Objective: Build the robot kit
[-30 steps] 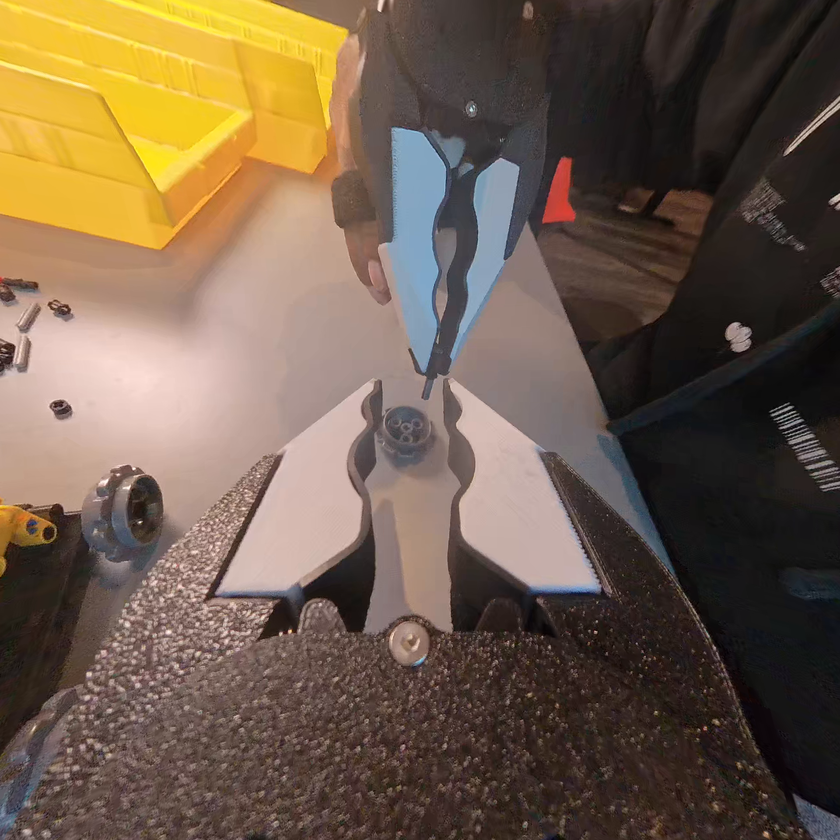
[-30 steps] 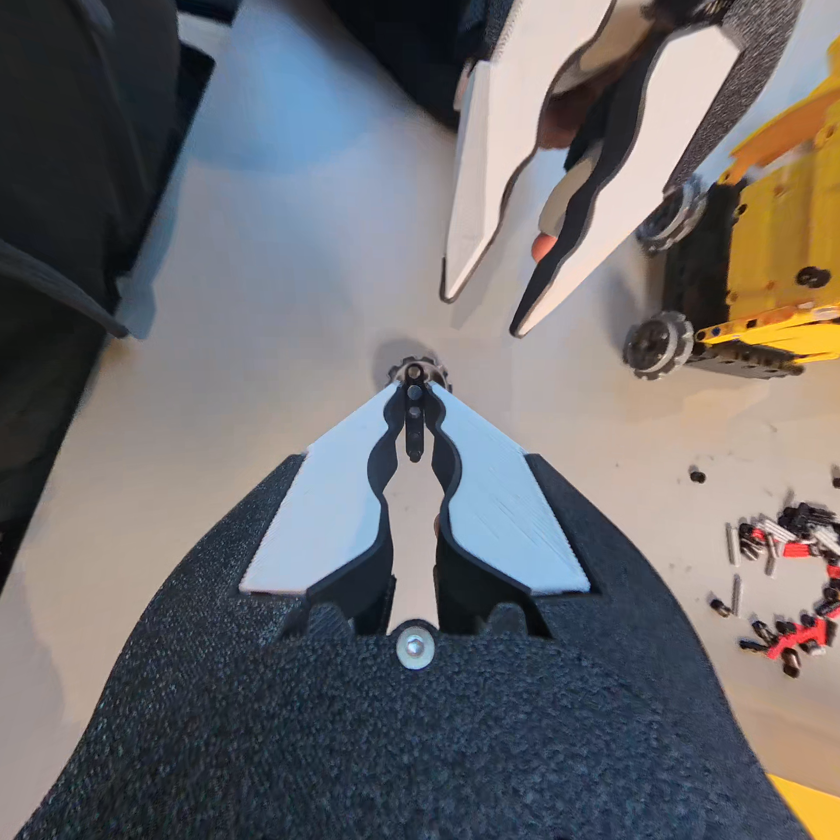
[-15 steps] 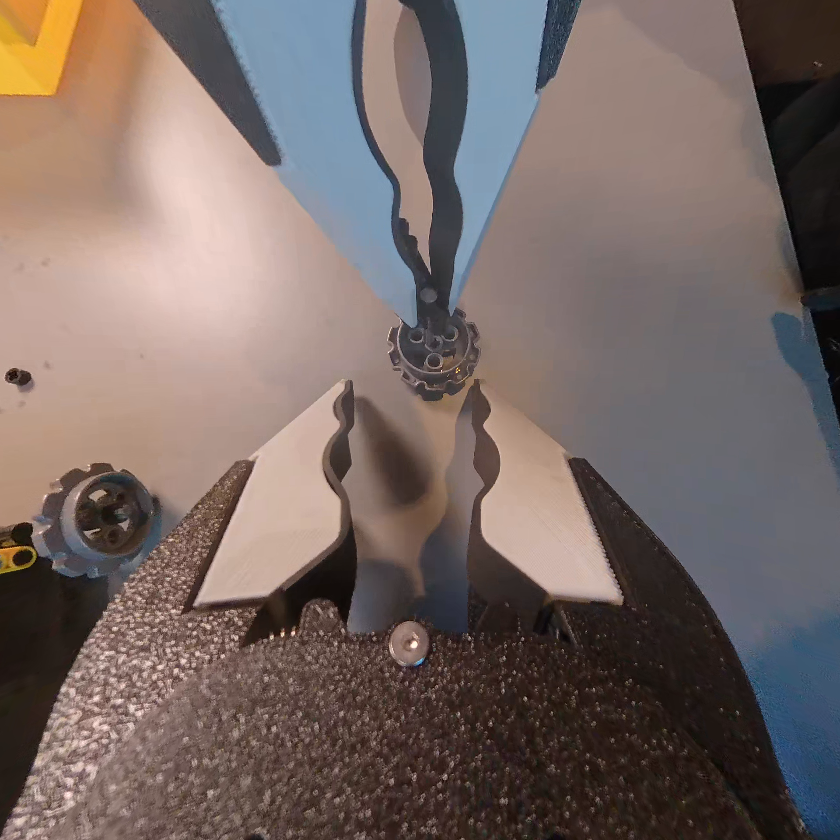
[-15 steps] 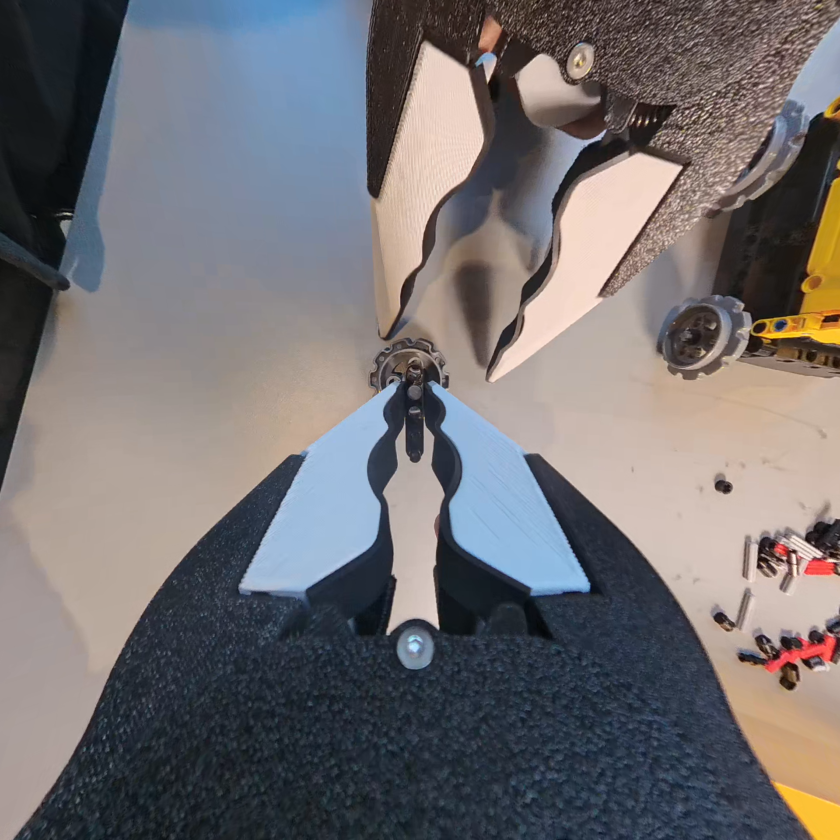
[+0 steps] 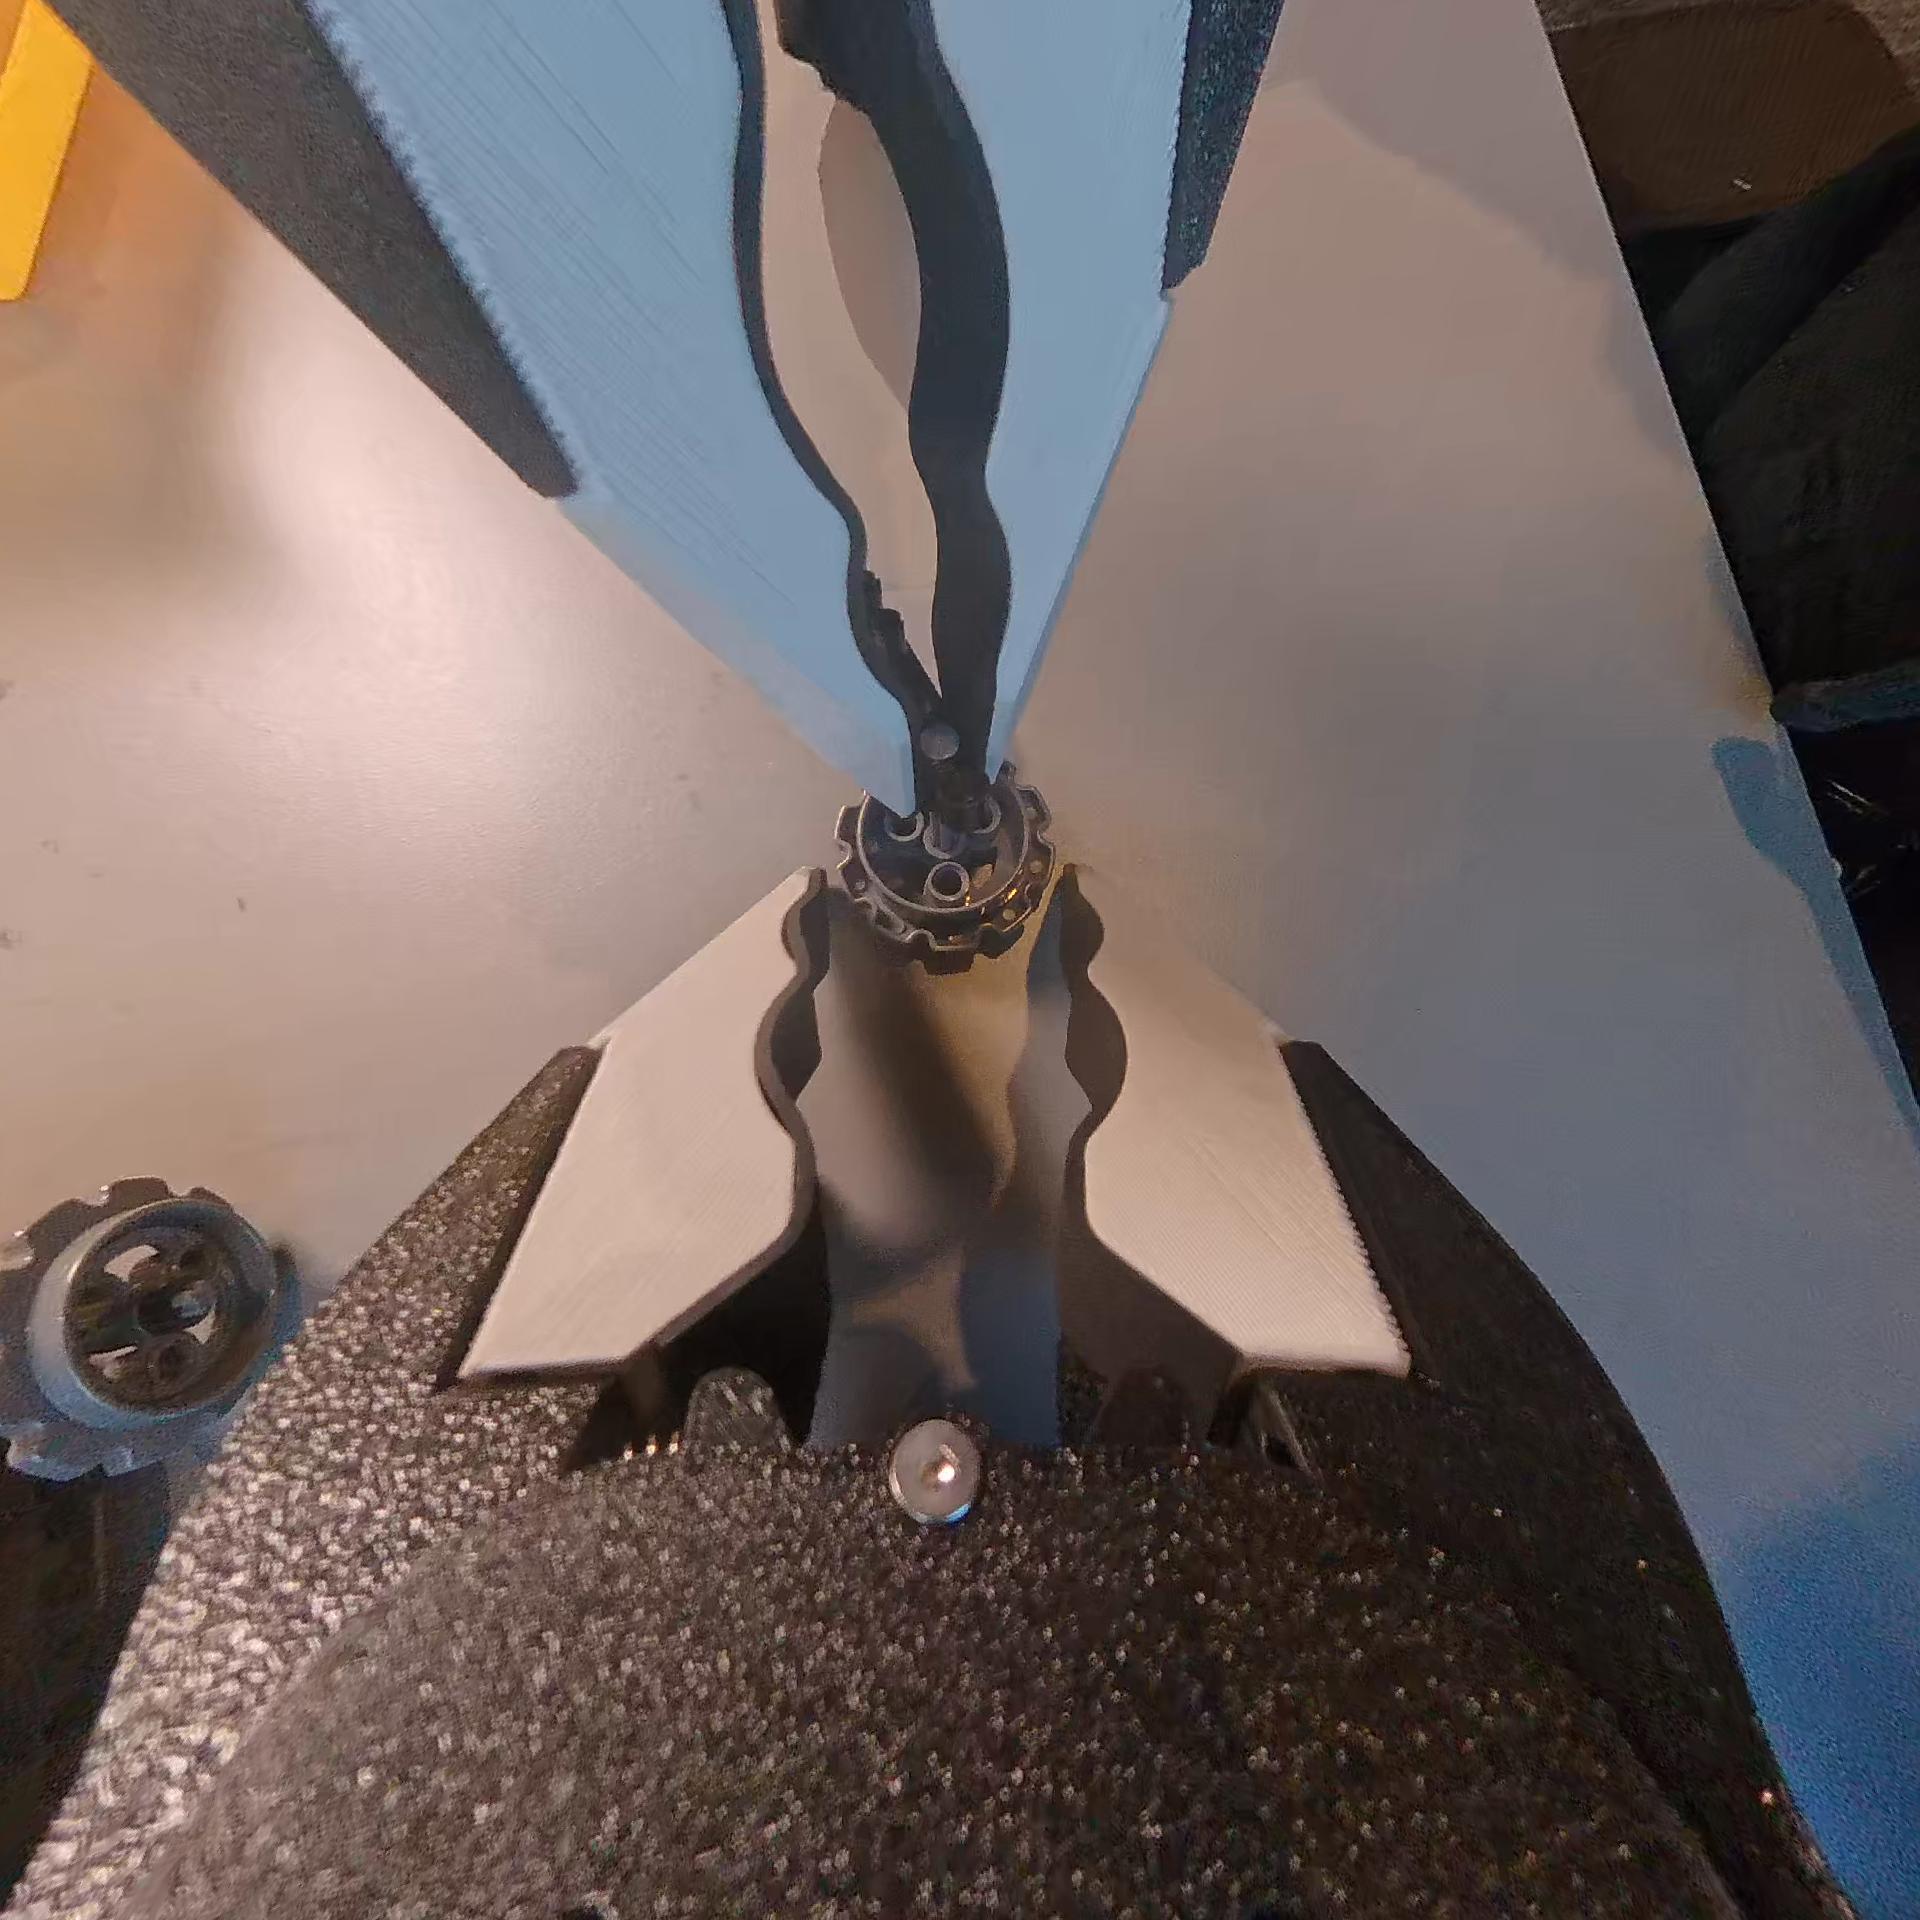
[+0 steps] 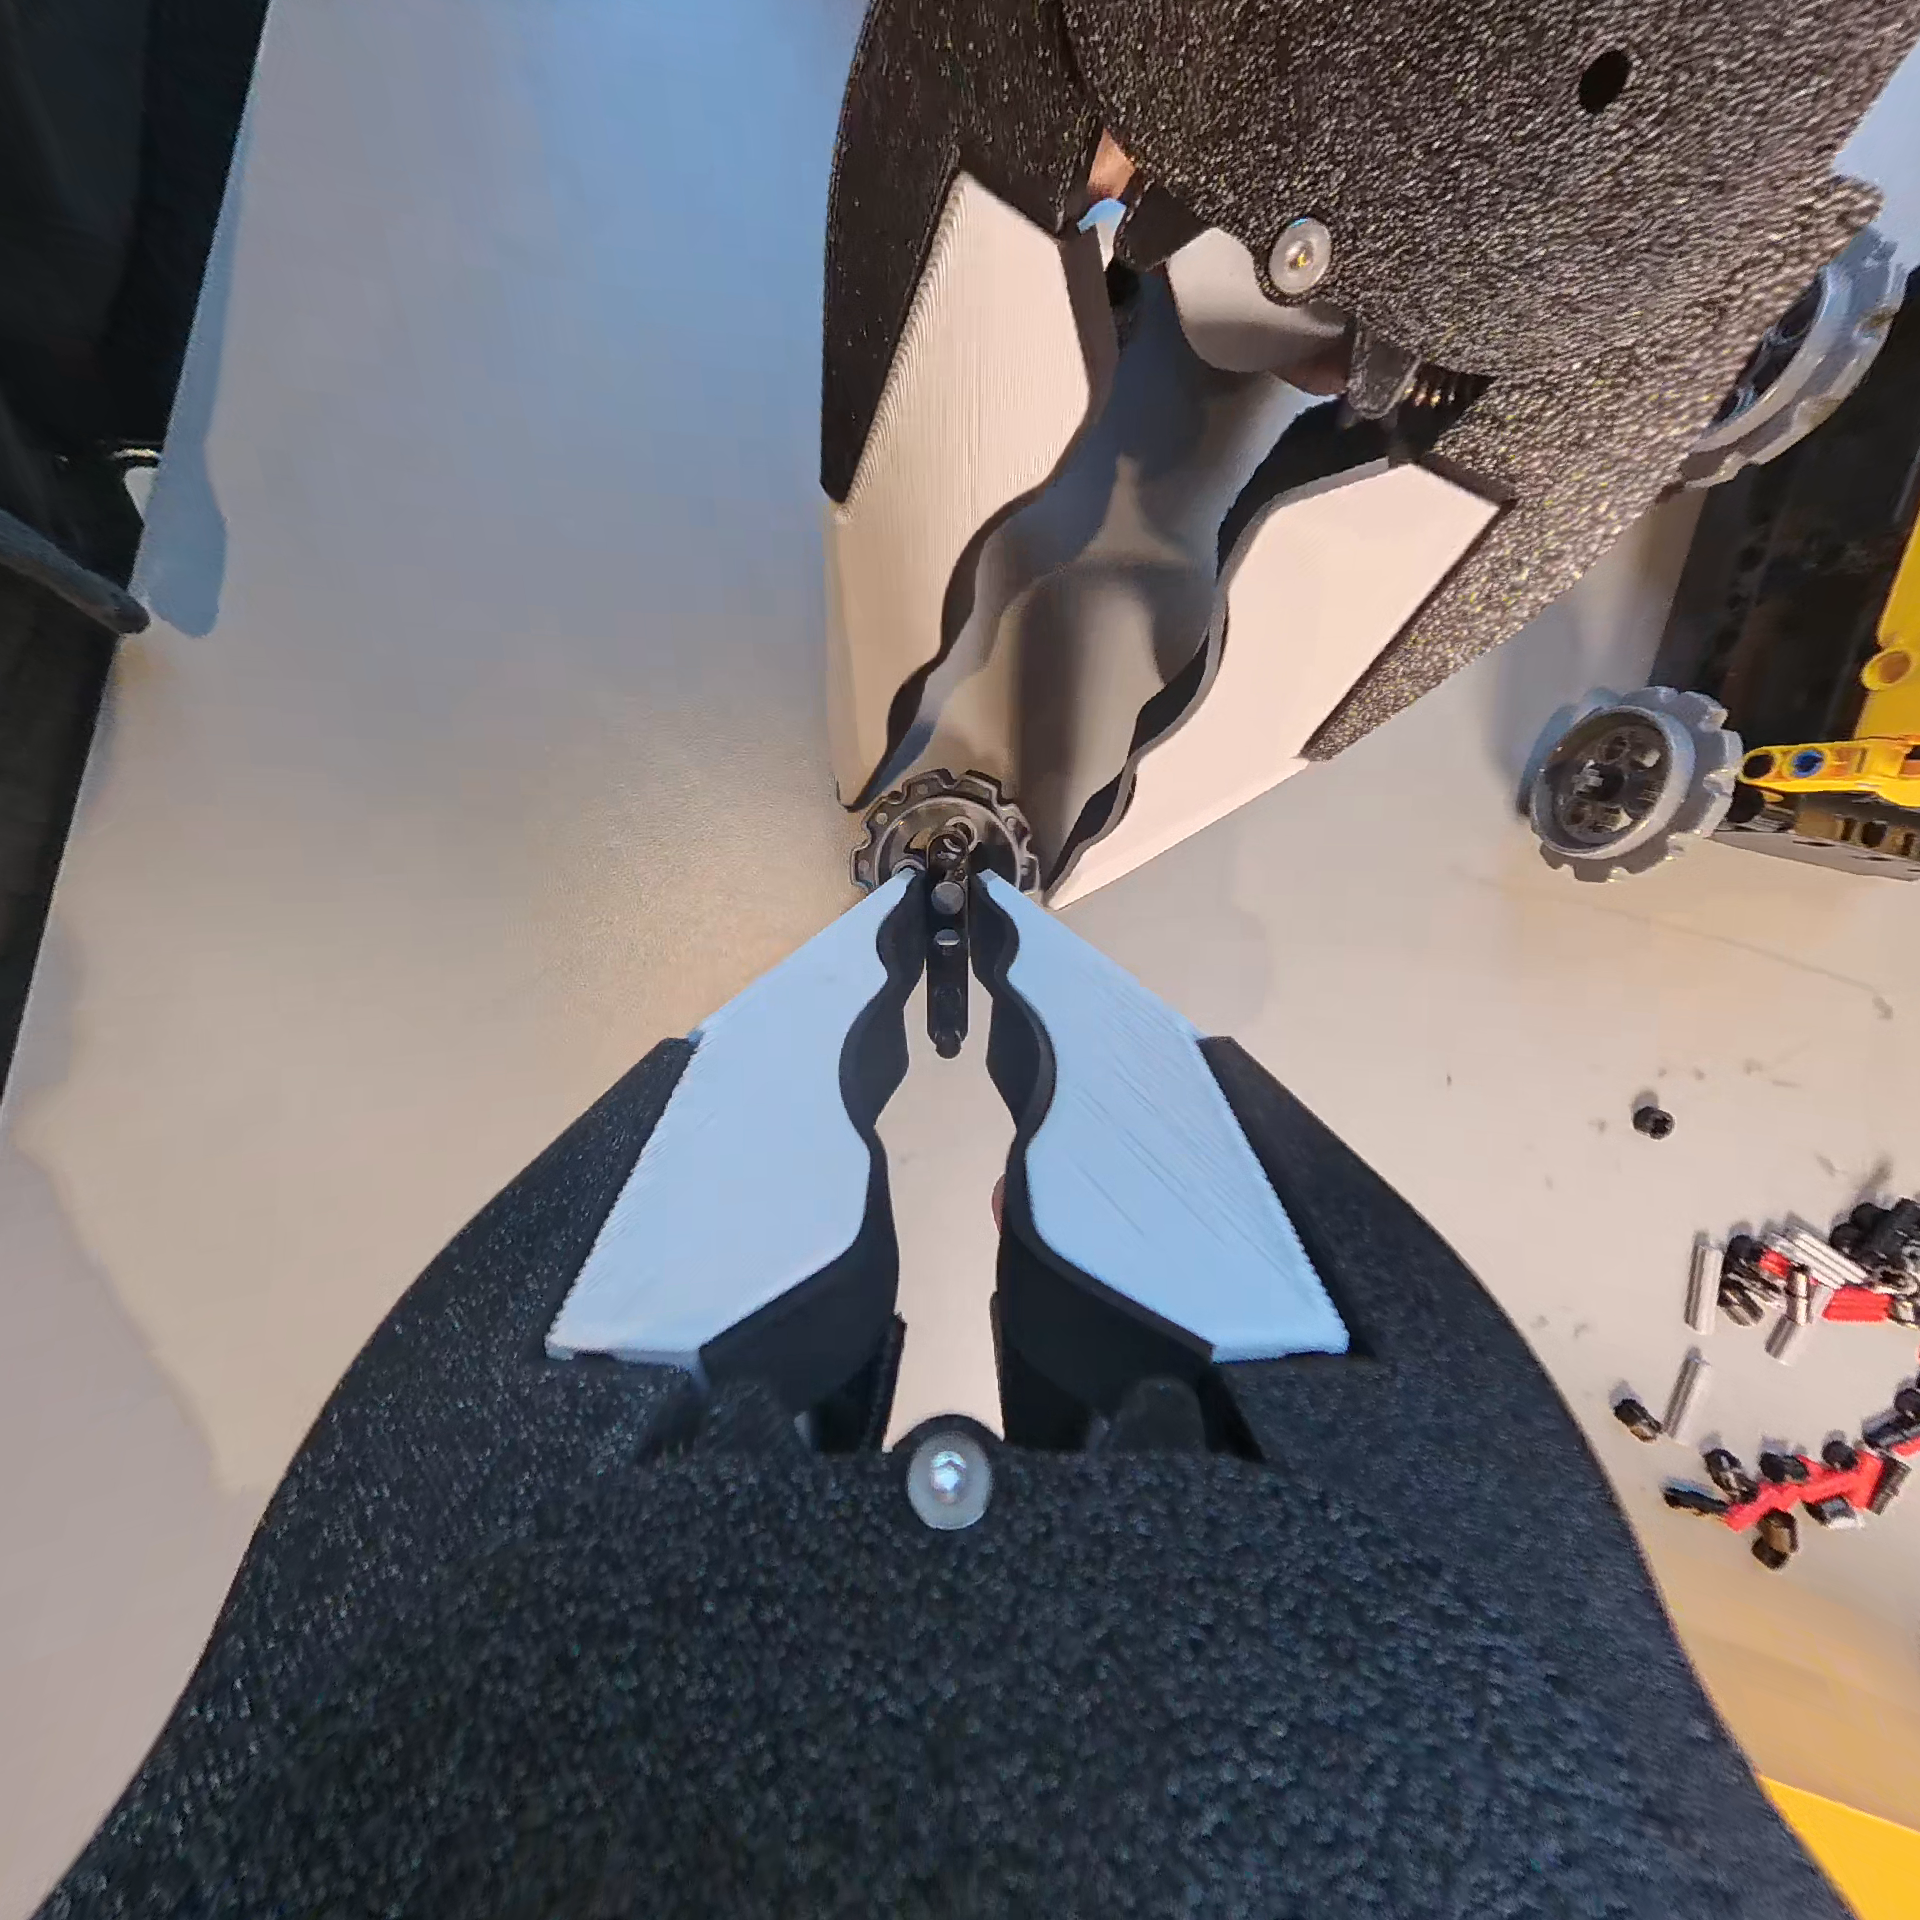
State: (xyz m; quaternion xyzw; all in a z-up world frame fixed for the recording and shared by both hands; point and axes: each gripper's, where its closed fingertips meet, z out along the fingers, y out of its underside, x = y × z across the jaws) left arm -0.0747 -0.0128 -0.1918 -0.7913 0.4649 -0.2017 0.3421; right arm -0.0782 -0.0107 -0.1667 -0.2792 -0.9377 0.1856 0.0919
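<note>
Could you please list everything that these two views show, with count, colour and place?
toothed wheel: one, dark grey, flat on the table between both grippers' tips
black pin: one, clamped in the right gripper, its tip at the wheel's hub
second wheel: one, light grey, mounted on the yellow model
yellow model: one, yellow and black, right edge
small parts: many, black, grey, red, scattered at right
table: one, pale grey
left gripper: open, fingertips flanking the toothed wheel
right gripper: shut on the pin
</note>
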